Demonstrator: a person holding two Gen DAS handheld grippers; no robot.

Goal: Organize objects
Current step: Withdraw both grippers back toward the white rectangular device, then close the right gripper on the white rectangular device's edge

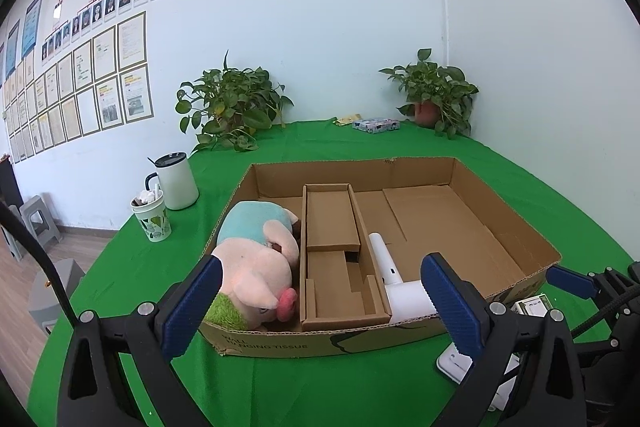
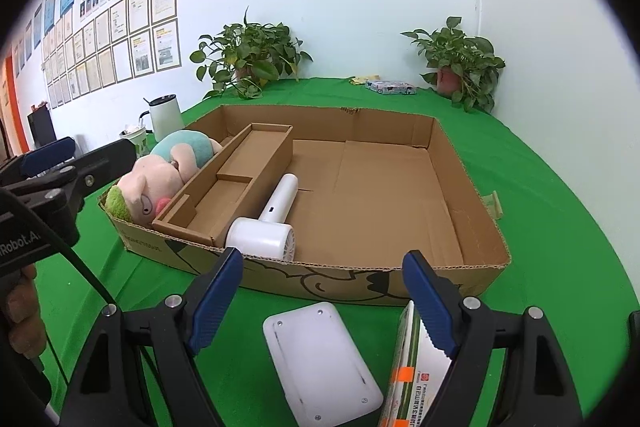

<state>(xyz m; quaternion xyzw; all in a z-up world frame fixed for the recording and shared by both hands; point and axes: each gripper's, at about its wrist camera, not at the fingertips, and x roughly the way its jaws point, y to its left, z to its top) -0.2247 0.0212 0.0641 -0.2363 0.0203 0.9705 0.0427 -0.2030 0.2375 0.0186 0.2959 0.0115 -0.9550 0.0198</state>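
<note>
Ahead, in the left wrist view, the left gripper (image 1: 324,303) is held with its tongs apart and nothing between them, before the cardboard box (image 1: 516,227). A plush pig (image 1: 256,255) and a white hair dryer (image 1: 396,287) are seen inside.

From the right wrist view, the right gripper (image 2: 324,307) is spread apart over a white flat device (image 2: 320,359); a small carton (image 2: 412,367) is touched by its right finger.

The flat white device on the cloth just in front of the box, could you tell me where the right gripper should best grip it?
Probably across its long side edges, coming straight down: the white device lies flat between the open right gripper fingers.
</note>
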